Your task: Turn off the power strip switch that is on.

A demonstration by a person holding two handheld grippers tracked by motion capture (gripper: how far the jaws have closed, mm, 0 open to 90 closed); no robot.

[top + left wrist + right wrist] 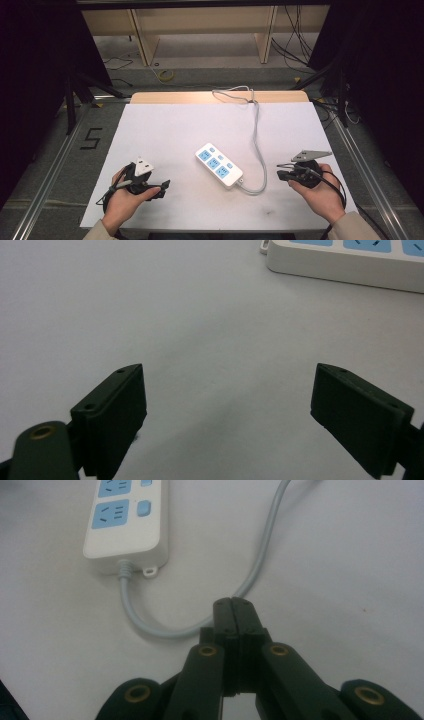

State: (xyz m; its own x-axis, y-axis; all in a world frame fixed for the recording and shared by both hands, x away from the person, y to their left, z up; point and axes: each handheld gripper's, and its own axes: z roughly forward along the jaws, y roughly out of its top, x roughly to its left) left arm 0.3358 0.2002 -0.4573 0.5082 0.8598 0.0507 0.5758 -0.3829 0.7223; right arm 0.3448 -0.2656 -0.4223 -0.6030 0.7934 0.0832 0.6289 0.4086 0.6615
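Tabletop (pixel 150 130) is noted bare around a power strip (pixel 218 164) lying at centre, its grey cord (pixel 256 135) looped toward the right gripper (pixel 283 174), fingers closed on nothing. Left gripper (pixel 163 188) fingers are spread, empty. Cord snagging could drag the strip.

A white power strip (pixel 219 164) with blue sockets lies slantwise at the middle of the white table (pixel 165 125). Its grey cable (pixel 256 137) loops near the right end and runs to the far edge. The left gripper (pixel 162 187) rests near-left, the right gripper (pixel 283 173) near-right, both apart from the strip.
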